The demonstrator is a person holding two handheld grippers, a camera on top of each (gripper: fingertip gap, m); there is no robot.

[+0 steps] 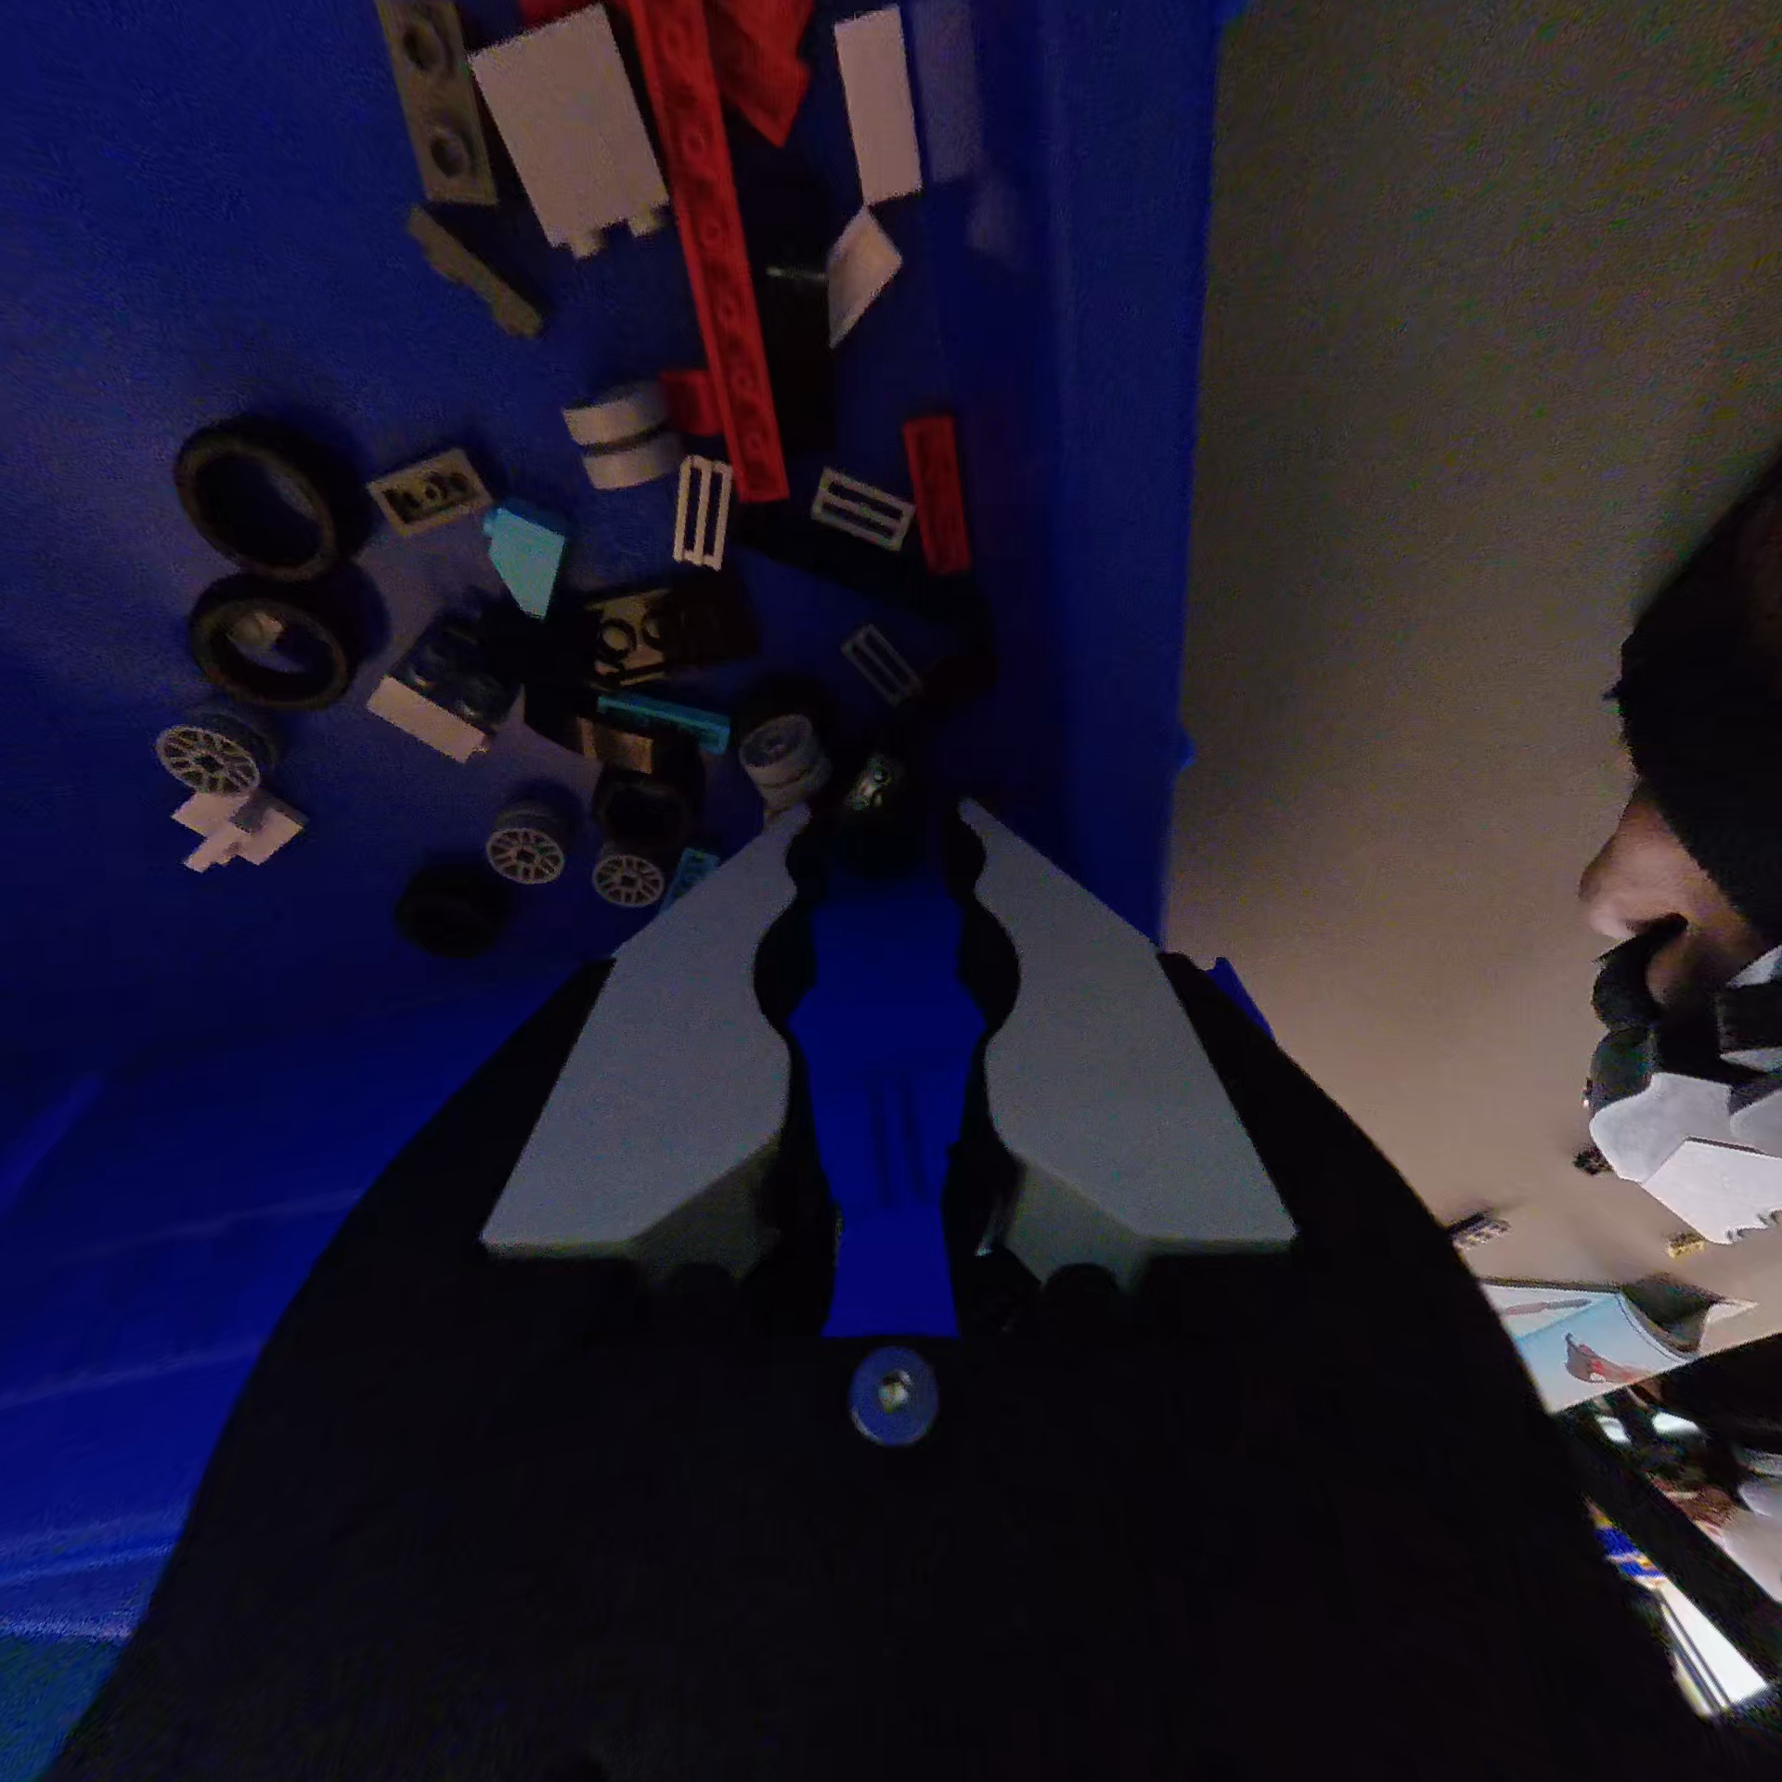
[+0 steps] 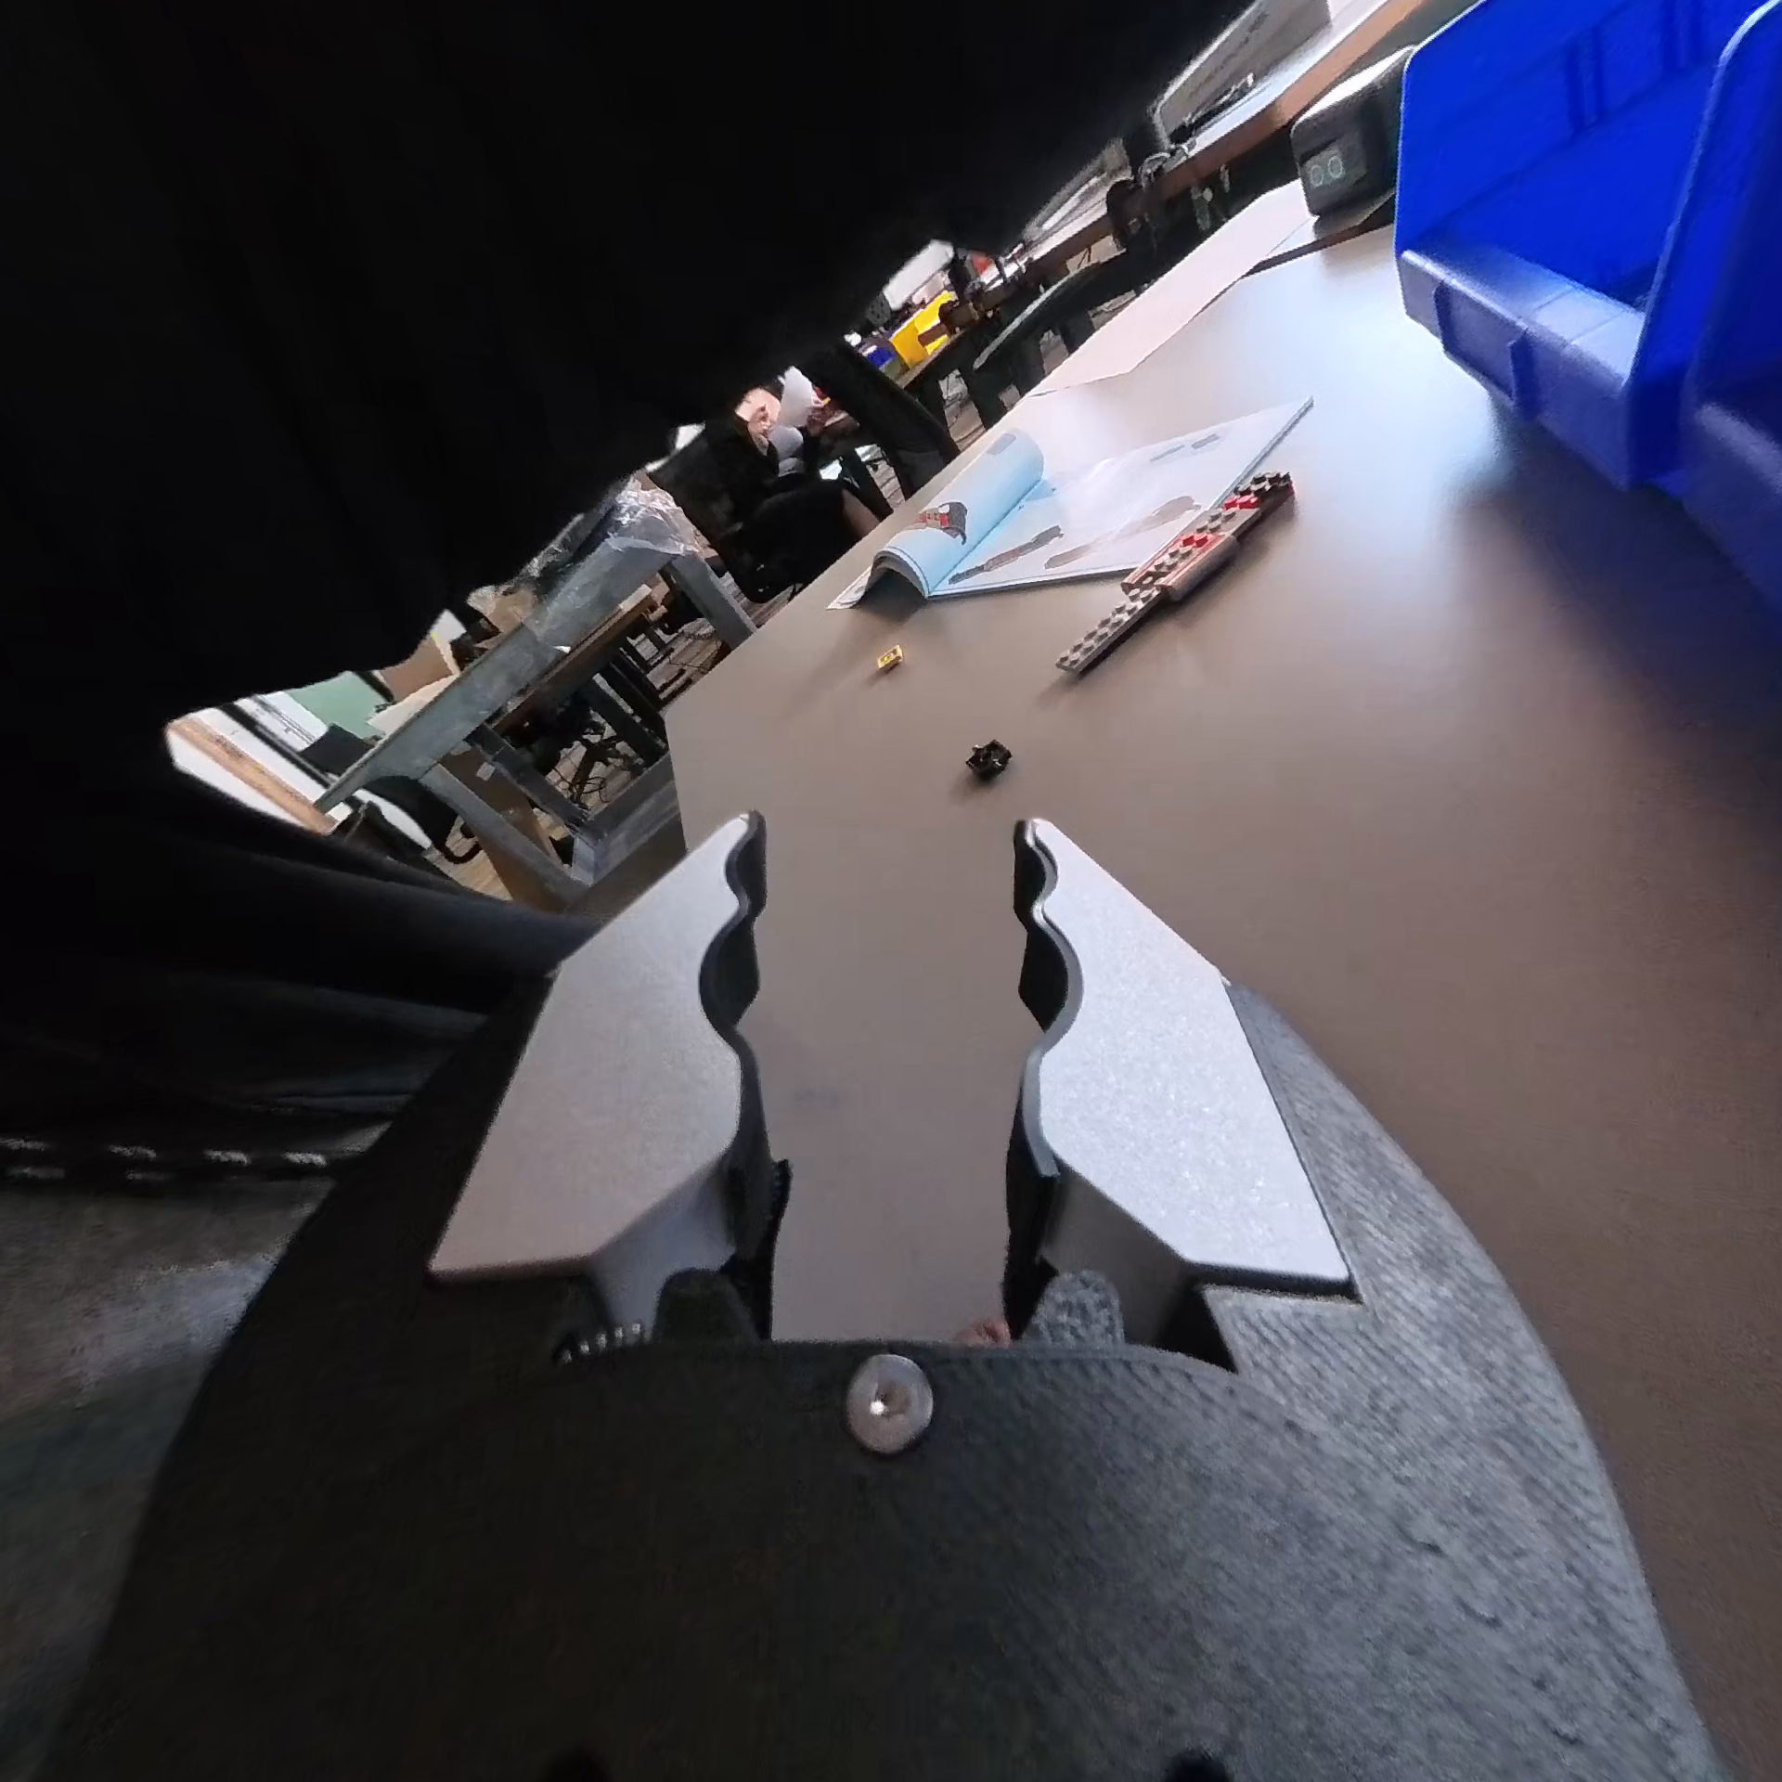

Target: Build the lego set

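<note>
Partly built lego assembly (image 2: 1178, 571): a long grey studded plate with red and dark bricks on its far half, lying flat on the matte brown table (image 2: 1350, 916), long axis running from near-left to far-right, just beside the open instruction booklet (image 2: 1041, 521). 2 loose pieces lie nearer on the table, 1 small yellow (image 2: 889, 659), 1 small black (image 2: 985, 758). Right gripper (image 2: 889, 849): grey wavy-edged fingers on a textured black body, spread wide apart, holding nothing, low over bare table short of the black piece. Blue plastic bin (image 1: 193, 289): smooth floor, holding loose parts, among them a long red studded plate (image 1: 718, 251) lengthwise away from the camera, white slope bricks (image 1: 569, 135), black rubber tyres (image 1: 265, 501), spoked grey wheel hubs (image 1: 207, 762). Left gripper (image 1: 882, 820): inside the bin, tips at a small dark piece (image 1: 873, 781) near the bin wall, fingers moderately apart; whether they touch it cannot be told.
</note>
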